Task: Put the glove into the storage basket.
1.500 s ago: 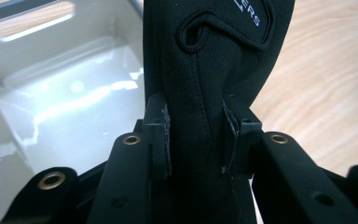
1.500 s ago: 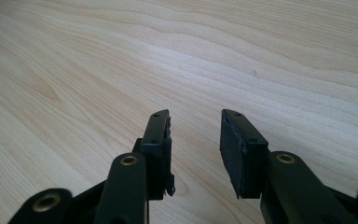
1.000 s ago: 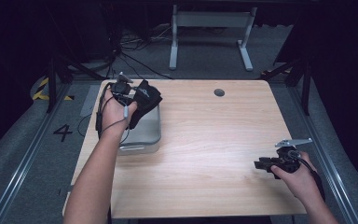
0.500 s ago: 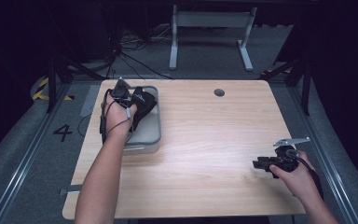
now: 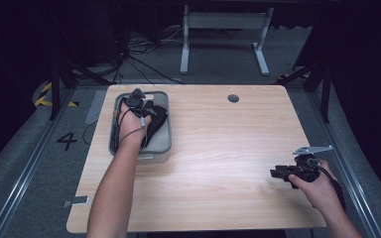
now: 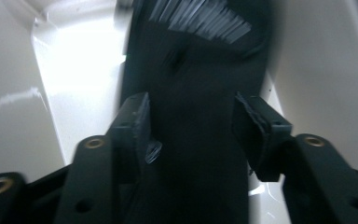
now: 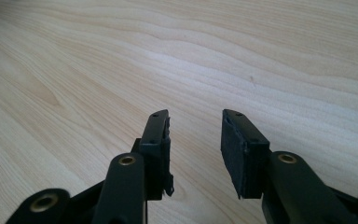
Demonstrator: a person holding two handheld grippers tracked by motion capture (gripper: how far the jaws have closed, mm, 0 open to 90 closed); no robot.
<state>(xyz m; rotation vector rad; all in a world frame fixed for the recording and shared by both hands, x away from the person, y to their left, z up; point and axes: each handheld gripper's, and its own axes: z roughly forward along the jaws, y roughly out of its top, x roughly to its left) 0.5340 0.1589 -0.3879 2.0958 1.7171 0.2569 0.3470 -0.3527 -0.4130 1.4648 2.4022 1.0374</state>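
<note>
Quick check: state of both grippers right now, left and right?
Left gripper: open, jaws on either side of the black cloth in the grey bin, not clamped.
Right gripper: open, holding nothing, over the wooden table.

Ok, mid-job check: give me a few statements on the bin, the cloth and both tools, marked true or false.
1. The left tool is inside the grey bin. True.
2. Its jaws are clamped shut on the black cloth. False: they stand open, one on each side of the cloth.
3. The right tool holds a second cloth. False: it is open with nothing in it, over bare table.
4. The bin sits on the table's right half. False: it is at the left, near the far edge.
5. The two tools are far apart. True: the right one is near the table's right edge.
</note>
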